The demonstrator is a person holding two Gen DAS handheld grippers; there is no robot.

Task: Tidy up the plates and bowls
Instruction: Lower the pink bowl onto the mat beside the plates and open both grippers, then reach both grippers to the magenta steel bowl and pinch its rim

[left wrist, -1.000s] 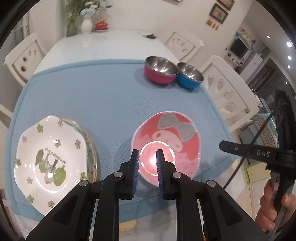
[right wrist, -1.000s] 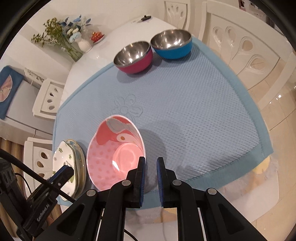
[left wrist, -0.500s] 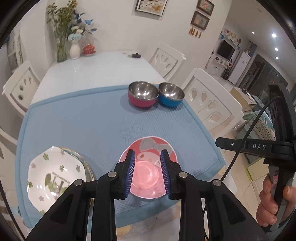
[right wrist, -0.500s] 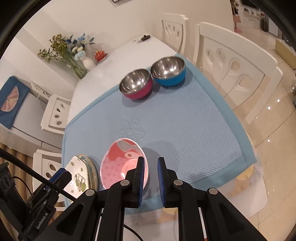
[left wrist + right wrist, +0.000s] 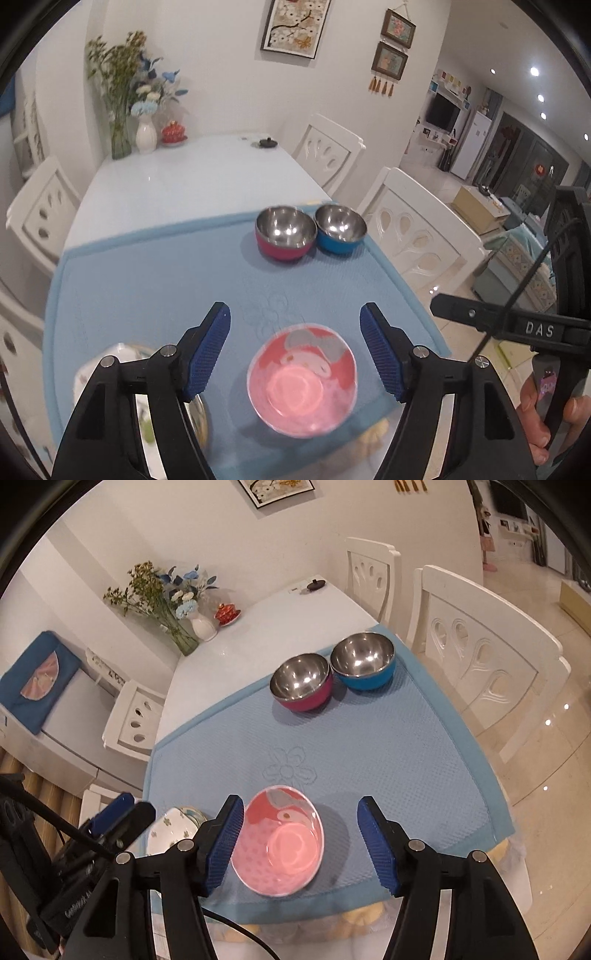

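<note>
A pink cartoon bowl (image 5: 302, 380) sits at the near edge of the blue mat (image 5: 147, 280); it also shows in the right wrist view (image 5: 280, 842). My left gripper (image 5: 295, 350) is open and empty, above and behind the bowl. My right gripper (image 5: 301, 840) is open and empty, also above it. A stack of white flowered plates (image 5: 171, 829) lies at the near left, partly hidden behind the fingers; it shows in the left wrist view too (image 5: 122, 354). A magenta steel bowl (image 5: 285, 233) and a blue steel bowl (image 5: 341, 229) stand side by side at the mat's far right.
White chairs (image 5: 417, 229) stand along the table's right side and one (image 5: 40, 218) on the left. A vase of flowers (image 5: 146, 136) and a red dish (image 5: 173, 132) stand at the far end of the white table (image 5: 184, 184).
Both grippers have opened wide from nearly shut and pulled up and back from the table. The pink bowl now looks smaller and lies flat on the mat.
</note>
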